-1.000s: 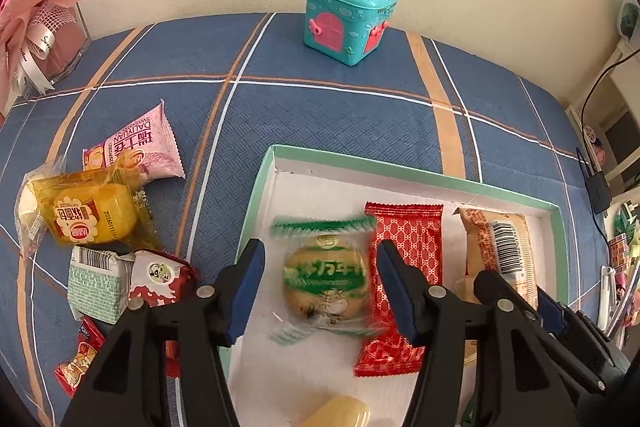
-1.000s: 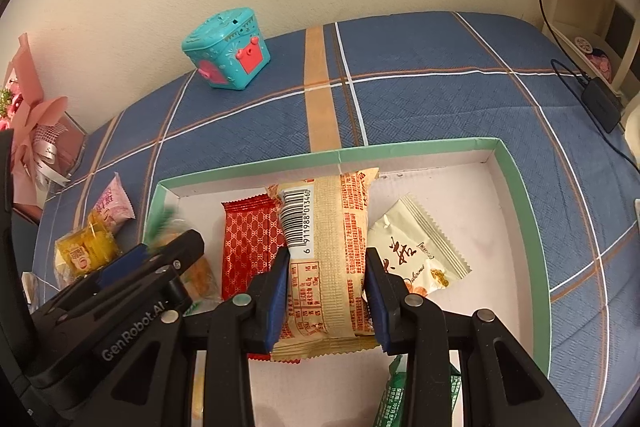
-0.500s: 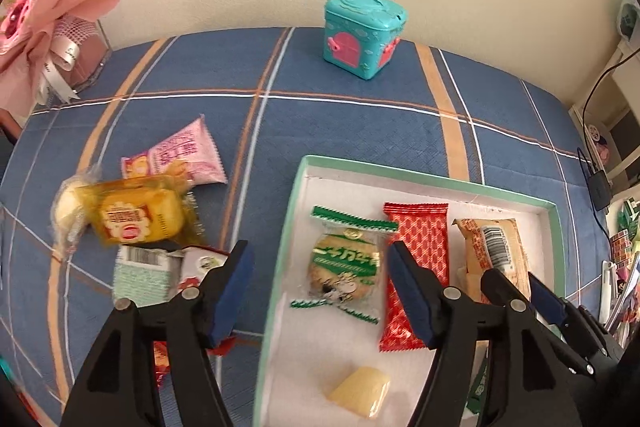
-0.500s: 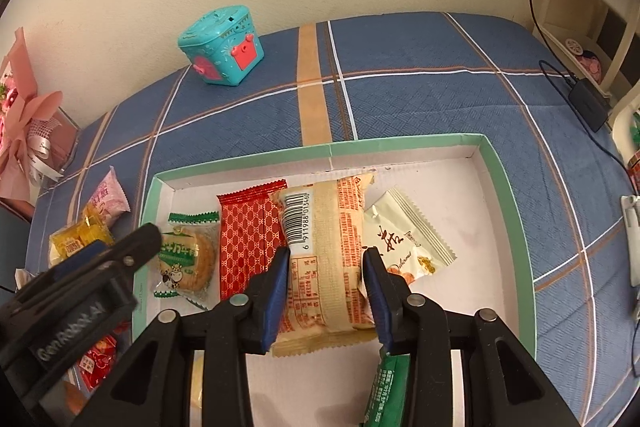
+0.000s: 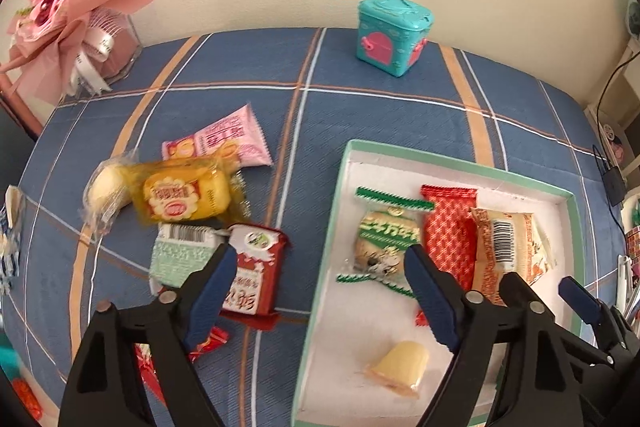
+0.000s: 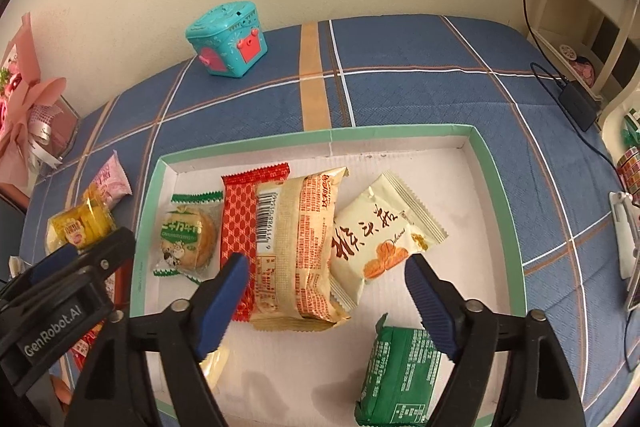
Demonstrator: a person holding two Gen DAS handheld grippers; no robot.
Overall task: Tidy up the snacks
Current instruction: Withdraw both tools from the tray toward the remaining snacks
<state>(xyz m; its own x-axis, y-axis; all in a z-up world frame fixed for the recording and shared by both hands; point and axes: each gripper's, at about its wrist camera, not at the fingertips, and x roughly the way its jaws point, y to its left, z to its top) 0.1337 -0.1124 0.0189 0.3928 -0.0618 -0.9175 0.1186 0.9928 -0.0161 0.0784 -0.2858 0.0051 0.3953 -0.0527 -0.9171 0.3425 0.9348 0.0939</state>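
- Grippers differ from 1 second ago: the right gripper [image 6: 324, 287], then clamped on the beige barcode pack [image 6: 296, 247], now hangs above it with jaws wide apart; the left gripper [image 5: 316, 283], spread then too, now sits farther back from the round green biscuit [image 5: 384, 241] it released.
- Tray [image 6: 500, 203] holds 6 snacks: biscuit at 9 o'clock, red wafer [image 6: 238, 223], beige pack in the middle, cream pack [image 6: 380, 227] at 3 o'clock, green pack [image 6: 400, 371] and pale candy [image 5: 400, 367] at 6 o'clock.
- Cloth [image 5: 360, 115] left of the tray carries at least 5 more snacks.
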